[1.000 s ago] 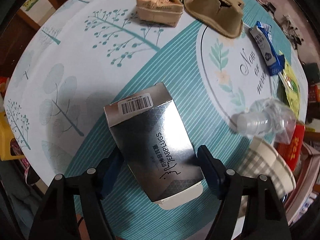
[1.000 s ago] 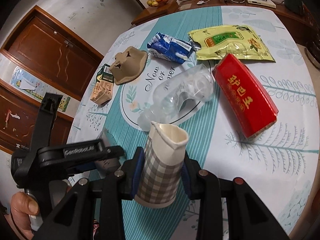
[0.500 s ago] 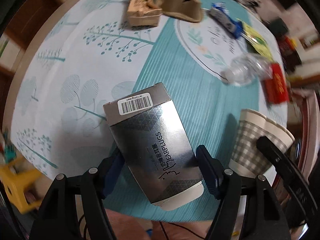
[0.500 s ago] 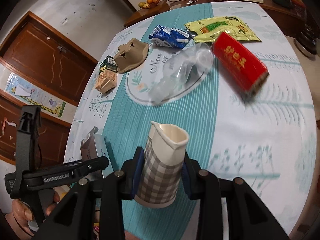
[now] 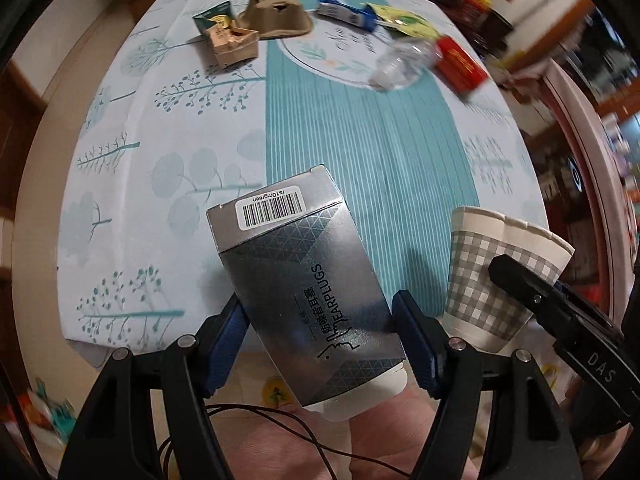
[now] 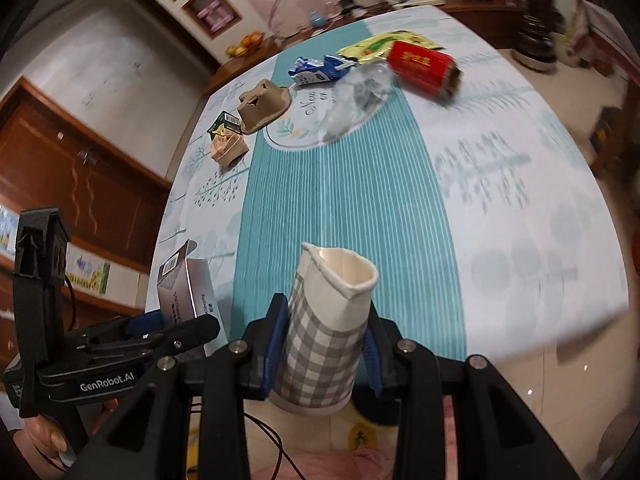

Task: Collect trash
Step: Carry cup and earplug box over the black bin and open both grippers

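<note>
My left gripper is shut on a silver earplug box with a barcode label, held over the near table edge. My right gripper is shut on a squashed grey-checked paper cup; the cup also shows in the left wrist view. The box and the left gripper show in the right wrist view at lower left. More trash lies at the far end: a brown carton, a pulp cup tray, a blue wrapper, a yellow pouch, a clear crushed bottle and a red box.
The round table wears a white and teal tree-print cloth. Wooden cabinets stand to the left. A sideboard with fruit and chargers runs behind the table. Tiled floor and a thin cable lie below both grippers.
Both grippers have pulled back from the table with the box and cup in them. The remaining trash now looks farther away, and floor shows under the grippers.
</note>
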{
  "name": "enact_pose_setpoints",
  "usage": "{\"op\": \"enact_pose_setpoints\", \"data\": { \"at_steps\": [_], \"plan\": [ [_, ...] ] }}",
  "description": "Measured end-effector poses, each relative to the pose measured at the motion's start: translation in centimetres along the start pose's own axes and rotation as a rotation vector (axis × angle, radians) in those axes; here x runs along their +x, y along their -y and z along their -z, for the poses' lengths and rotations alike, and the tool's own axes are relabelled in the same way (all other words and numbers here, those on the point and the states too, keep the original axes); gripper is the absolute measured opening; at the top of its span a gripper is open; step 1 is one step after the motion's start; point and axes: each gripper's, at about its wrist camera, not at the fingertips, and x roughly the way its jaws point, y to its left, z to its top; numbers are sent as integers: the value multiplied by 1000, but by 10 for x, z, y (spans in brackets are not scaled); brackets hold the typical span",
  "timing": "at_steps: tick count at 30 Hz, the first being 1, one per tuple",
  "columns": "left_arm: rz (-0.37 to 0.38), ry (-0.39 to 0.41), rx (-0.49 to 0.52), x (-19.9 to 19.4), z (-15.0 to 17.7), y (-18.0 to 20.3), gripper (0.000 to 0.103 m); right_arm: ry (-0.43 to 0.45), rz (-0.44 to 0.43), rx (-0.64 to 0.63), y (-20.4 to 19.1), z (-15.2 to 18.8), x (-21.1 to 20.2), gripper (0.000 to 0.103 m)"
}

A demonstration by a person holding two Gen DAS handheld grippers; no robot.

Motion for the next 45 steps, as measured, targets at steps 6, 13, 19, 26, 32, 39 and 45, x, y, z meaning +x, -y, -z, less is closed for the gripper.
{"op": "enact_pose_setpoints", "data": {
  "at_steps": [6, 13, 19, 26, 32, 39, 45],
  "plan": [
    [7, -18, 96, 0, 34, 9, 70, 22, 35, 61, -10, 56, -22, 35],
    [26, -41, 138, 8, 78, 24, 70, -26, 66, 100, 1, 103, -26, 35],
    [52, -51, 138, 46, 117, 39, 71, -111, 89, 137, 33, 143, 2, 35],
    [17, -65, 101, 159, 156, 37, 71, -219, 111, 161, 97, 195, 93, 38],
    [-20, -80, 68, 245, 168, 23, 73, -263, 118, 179, 139, 222, 177, 44],
    [-83, -106, 65, 305, 171, 2, 79, -298, 138, 207, 169, 234, 248, 56],
    [-119, -96, 49, 309, 167, -4, 95, -316, 144, 186, 170, 237, 259, 61]
  ]
}}
